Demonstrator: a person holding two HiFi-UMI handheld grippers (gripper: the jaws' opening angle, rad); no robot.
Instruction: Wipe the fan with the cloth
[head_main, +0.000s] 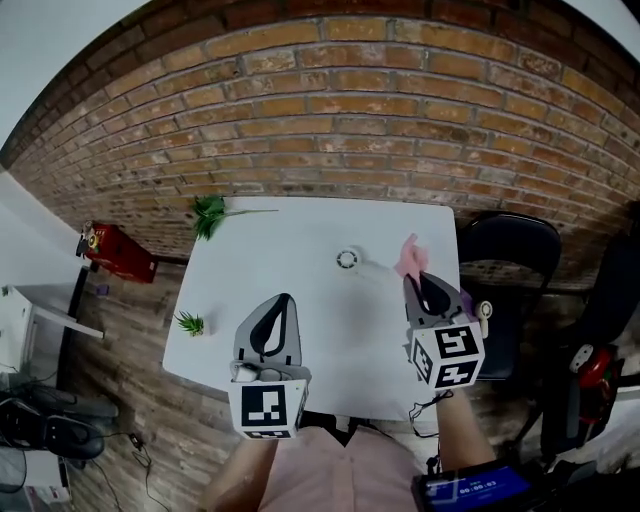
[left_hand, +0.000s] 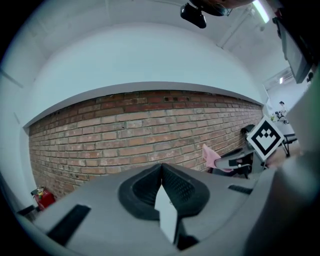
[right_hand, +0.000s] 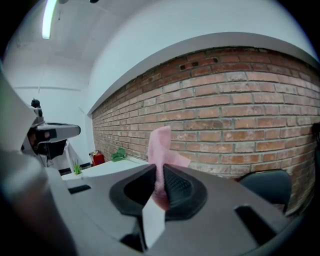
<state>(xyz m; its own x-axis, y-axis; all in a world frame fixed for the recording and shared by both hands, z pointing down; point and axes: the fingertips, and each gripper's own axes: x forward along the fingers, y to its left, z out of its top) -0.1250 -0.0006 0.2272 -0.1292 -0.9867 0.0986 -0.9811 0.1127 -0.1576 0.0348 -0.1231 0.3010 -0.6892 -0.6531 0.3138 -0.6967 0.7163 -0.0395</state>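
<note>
A: Which step was it?
B: Approach, I'd say. R gripper (right_hand: 161, 172) was clamped on the pink cloth (head_main: 409, 256), near the fan (head_main: 347, 259) on its right, not touching. L gripper (left_hand: 161, 172) was closed, empty, nearer the person than the fan.
A: Next?
B: Prob. needed the cloth brought left & down onto the fan.
</note>
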